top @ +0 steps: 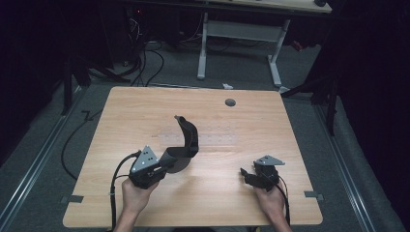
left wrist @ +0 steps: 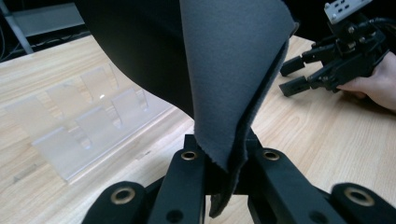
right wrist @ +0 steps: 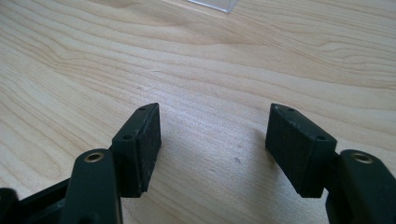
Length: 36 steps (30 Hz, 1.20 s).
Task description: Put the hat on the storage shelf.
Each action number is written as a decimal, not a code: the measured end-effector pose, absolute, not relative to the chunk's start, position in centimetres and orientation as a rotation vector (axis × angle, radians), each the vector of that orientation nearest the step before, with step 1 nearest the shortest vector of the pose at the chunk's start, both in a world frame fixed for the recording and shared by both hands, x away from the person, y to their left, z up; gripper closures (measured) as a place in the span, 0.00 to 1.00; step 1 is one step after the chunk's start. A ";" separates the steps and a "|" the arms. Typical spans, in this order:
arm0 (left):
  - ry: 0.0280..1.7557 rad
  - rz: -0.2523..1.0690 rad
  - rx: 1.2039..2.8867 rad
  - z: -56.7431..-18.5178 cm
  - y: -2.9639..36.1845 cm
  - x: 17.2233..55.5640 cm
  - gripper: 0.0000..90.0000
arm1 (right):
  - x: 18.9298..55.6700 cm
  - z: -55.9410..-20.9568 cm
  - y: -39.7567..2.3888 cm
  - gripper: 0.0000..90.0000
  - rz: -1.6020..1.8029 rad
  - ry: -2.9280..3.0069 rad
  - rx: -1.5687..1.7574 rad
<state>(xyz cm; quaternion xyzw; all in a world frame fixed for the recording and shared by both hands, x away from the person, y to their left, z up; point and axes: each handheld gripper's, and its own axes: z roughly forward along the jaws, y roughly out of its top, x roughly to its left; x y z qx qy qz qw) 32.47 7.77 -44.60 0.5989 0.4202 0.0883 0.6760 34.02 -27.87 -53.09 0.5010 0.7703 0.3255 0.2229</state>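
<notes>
A dark grey sheet of soft fabric (top: 188, 135) curls upward over the middle of the wooden table (top: 140, 108), and my left gripper (top: 170, 157) is shut on its lower edge. In the left gripper view the fabric (left wrist: 233, 70) hangs folded between the closed jaws of the left gripper (left wrist: 226, 158), dark on one face and grey on the other. My right gripper (top: 245, 173) rests low at the front right of the table, open. In the right gripper view the right gripper (right wrist: 212, 140) has its jaws wide apart over bare wood with nothing between them.
A clear plastic stand (left wrist: 84, 126) with several slots lies flat on the table behind the fabric; it is faint in the high view as the clear stand (top: 212, 139). A round cable hole (top: 230, 102) is at the table's far side. Beyond the table stand a white desk frame (top: 239, 34) and floor cables.
</notes>
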 end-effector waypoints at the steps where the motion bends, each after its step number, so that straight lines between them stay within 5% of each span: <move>1: 0.944 0.200 1.343 -44.5 7.8 32.5 0.96 | 34.0 -53.1 -27.9 0.40 0.898 2.127 1.385; 36: 0.990 0.257 1.216 -41.0 10.0 36.1 0.96 | 34.0 -53.1 -27.9 0.39 0.899 2.128 1.384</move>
